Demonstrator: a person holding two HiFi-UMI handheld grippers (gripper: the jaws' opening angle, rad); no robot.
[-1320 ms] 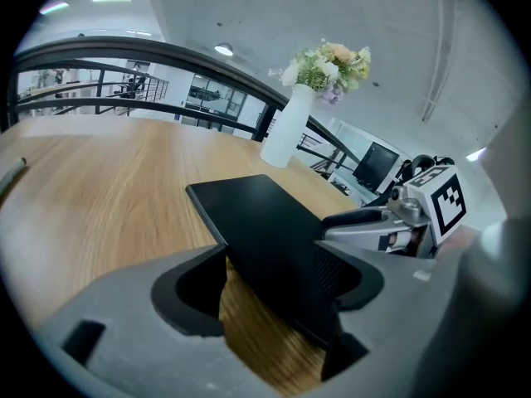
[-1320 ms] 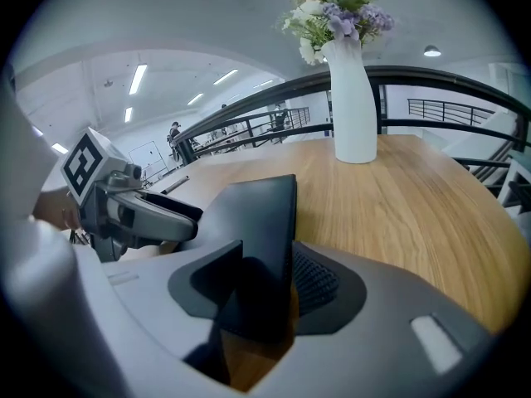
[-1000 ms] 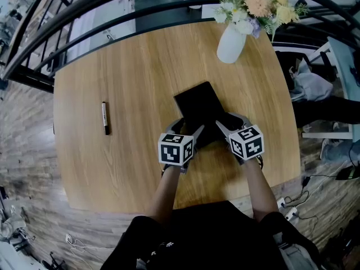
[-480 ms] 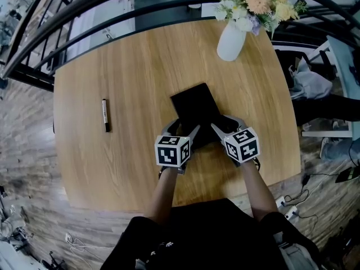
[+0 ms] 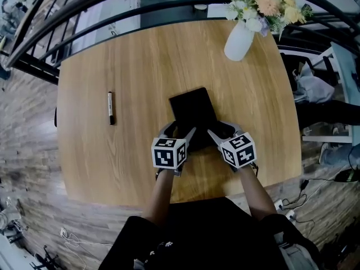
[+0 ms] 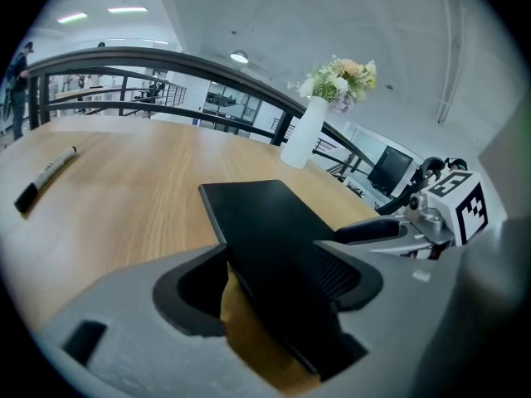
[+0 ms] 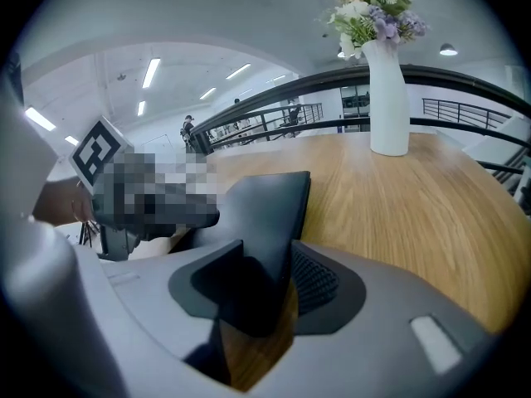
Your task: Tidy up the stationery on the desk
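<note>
A flat black notebook (image 5: 192,107) lies near the middle of the round wooden desk (image 5: 112,55), with both grippers at its near end. My left gripper (image 5: 180,131) is shut on the near left corner, and the black cover (image 6: 265,222) runs slanting between its jaws. On the near right corner my right gripper (image 5: 222,129) is shut too, the cover (image 7: 265,214) pinched between its wide-set pads. A black and white marker pen (image 5: 111,107) rests alone at the left of the desk, also in the left gripper view (image 6: 46,177), far from both grippers.
A white vase (image 5: 239,40) of flowers stands at the desk's far right, the vase (image 7: 388,98) well beyond the notebook. A dark curved railing (image 5: 84,4) runs behind the desk. The near desk edge is just behind my hands.
Both grippers have slid toward the near edge of the desk, bringing the notebook with them. The marker pen and vase stayed put.
</note>
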